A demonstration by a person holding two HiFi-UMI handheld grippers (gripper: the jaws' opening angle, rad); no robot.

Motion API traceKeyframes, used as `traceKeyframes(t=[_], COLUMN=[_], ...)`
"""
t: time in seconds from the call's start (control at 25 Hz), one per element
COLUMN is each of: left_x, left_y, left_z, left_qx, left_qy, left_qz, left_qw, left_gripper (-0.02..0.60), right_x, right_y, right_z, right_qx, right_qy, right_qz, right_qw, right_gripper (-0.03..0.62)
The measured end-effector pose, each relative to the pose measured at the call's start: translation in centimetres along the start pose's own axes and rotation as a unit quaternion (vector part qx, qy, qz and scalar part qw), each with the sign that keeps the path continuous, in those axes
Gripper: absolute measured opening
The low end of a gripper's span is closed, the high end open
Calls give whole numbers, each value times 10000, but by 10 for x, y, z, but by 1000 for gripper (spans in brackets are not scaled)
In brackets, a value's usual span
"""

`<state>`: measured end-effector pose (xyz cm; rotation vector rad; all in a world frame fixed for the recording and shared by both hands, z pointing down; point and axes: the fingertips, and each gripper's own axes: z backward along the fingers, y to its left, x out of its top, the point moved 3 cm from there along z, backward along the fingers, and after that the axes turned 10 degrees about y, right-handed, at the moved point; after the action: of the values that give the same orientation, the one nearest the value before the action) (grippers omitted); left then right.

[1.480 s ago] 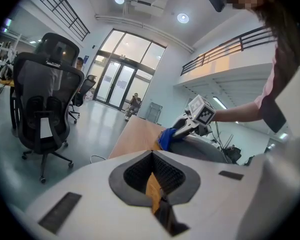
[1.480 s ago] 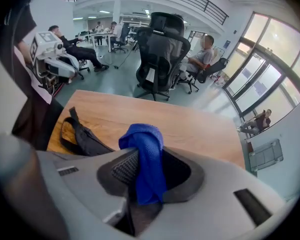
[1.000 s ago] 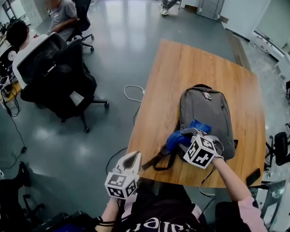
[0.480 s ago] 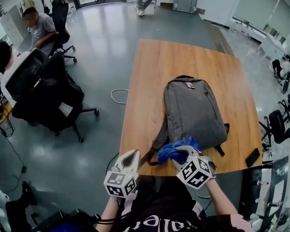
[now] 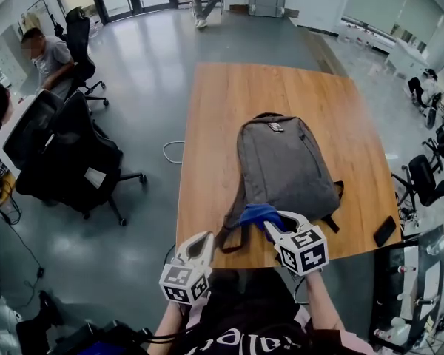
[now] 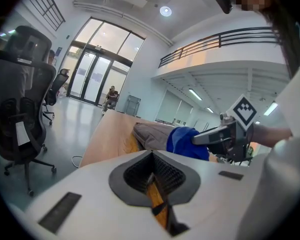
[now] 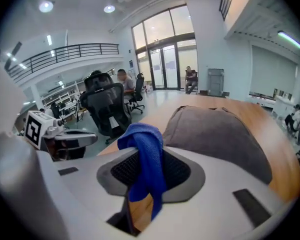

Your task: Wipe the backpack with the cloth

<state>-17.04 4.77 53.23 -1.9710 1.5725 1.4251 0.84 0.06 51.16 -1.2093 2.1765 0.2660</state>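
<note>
Right gripper view: right tongs [image 7: 142, 194] clamp the blue cloth [image 7: 145, 154] at the near end of the grey backpack [image 7: 215, 134], which lies flat on the table [image 5: 229, 102]. Left tongs [image 6: 155, 184] closed, empty, near the table's edge. Risk: the unbraced backpack may slide, and its loose strap [image 5: 233, 231] could snag the cloth.

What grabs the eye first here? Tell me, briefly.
A grey backpack lies flat on the wooden table. At its near end, the right gripper is shut on a bright blue cloth. The left gripper hangs empty, jaws together, by the table's near-left corner.
</note>
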Motion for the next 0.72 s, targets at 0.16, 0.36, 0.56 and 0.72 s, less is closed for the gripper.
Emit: traceKeyframes(t=[0.16,0.36,0.56,0.72], left_x=[9,19,21,26], left_y=[-5,-19,-41,-56], left_z=[-6,-19,-37,-54], left_qx=[55,5,-119,-206], left_qy=[-39,-40,128,253], left_qz=[-17,-16,-110,-229], left_qw=[10000,10000,9998,9992], left_gripper=[-2,-2,-2,-2], right_x=[-10,-26,-51,-73], right_y=[-37,-85,-137,-187], right_z=[10,29,52,75], right_qx=[-163,-415,-796,-1196], right_qy=[-44,-132,-158,-183], right_qz=[-427,-890,-1285,-1641], right_qw=[9989,9951,9884,9790], right_gripper=[121,121,121,121])
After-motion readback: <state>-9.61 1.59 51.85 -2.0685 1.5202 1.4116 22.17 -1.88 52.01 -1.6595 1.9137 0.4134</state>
